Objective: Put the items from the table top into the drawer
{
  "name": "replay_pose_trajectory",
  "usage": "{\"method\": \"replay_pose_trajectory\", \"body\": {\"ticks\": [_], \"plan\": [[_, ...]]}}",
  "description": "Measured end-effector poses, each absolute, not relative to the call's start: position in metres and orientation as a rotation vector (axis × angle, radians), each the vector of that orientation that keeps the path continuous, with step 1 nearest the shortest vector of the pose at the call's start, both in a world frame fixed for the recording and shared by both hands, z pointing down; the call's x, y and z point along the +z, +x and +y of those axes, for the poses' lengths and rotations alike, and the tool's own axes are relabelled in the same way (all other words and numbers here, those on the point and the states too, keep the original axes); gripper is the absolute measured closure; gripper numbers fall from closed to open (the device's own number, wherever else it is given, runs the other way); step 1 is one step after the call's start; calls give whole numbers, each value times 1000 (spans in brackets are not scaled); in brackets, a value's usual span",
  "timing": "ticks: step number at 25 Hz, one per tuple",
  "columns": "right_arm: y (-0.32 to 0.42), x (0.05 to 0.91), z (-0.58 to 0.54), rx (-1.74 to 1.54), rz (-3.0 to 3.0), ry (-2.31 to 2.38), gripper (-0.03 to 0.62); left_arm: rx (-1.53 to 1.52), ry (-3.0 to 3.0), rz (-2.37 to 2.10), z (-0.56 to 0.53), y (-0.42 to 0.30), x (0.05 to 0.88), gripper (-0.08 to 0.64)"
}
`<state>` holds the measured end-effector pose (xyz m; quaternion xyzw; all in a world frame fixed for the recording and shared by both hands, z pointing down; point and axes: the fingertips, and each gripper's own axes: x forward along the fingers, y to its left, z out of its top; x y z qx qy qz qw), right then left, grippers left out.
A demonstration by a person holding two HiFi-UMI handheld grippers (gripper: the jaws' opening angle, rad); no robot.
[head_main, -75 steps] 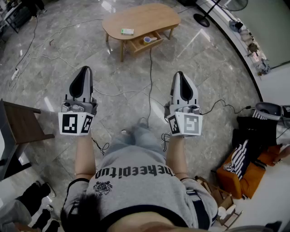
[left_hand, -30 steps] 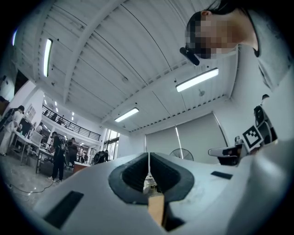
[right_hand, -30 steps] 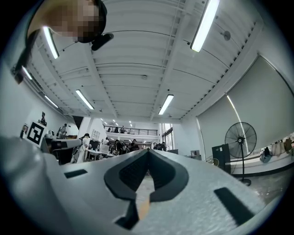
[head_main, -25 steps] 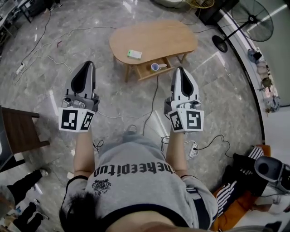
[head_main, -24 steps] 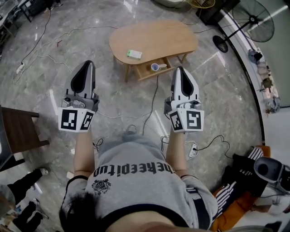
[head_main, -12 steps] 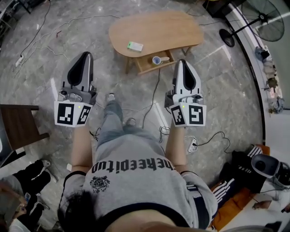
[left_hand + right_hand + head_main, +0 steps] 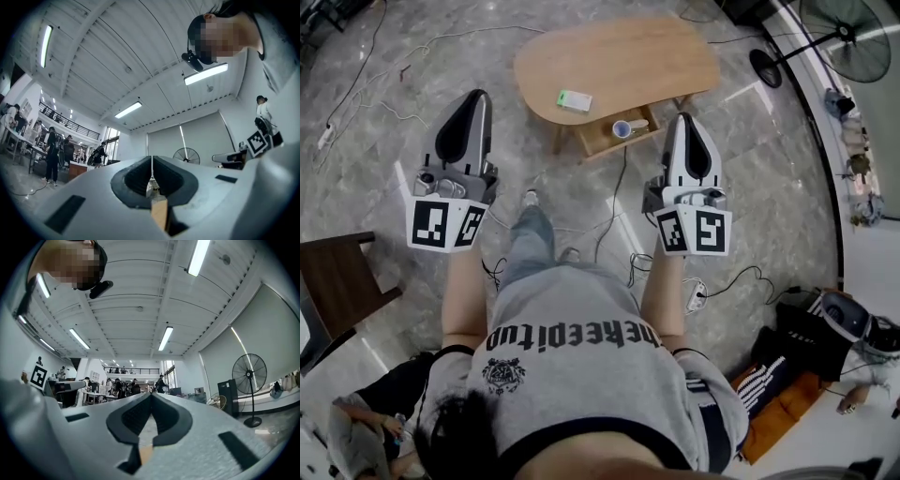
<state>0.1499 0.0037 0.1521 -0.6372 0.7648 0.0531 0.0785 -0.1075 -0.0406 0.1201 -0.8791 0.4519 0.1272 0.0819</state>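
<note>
Both claws are carried out in front, and neither is at the table yet. The left gripper [image 7: 475,95] is seen with its jaws pressed together and nothing between them. The right gripper [image 7: 685,118] is likewise closed tight and empty. In both gripper views only ceiling and far room are framed beyond the tips.

The one item left on the wooden table [image 7: 656,56] is a small green-and-white box [image 7: 574,99], lying flat near the table's near edge. It is found ahead of the claws and between them, a little closer to the left one as the head view shows it. Its long axis is laid roughly across the line of approach, slightly tilted.

The open drawer [image 7: 592,141] is hung just below that edge, to the box's right, nearer the right gripper. A cup [image 7: 622,128] is already inside. A reach by the left gripper looks the shorter one, with jaws to be opened across the box's short side.
</note>
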Motion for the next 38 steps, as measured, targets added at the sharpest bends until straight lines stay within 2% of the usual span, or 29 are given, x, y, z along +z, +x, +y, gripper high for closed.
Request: {"method": "replay_pose_trajectory", "body": {"ticks": [18,31,38], "plan": [[102,190,-187,100,2327,-2001,592,375,-2750,1131,-246,-119,141,546],[77,317,-251,-222,2642,-1953,588,279,-2865,1063,-304,-90,208,546],[74,405,-266,-403,2918,-1790,554,224,-2853,1187,-313,-77,248,546]]}}
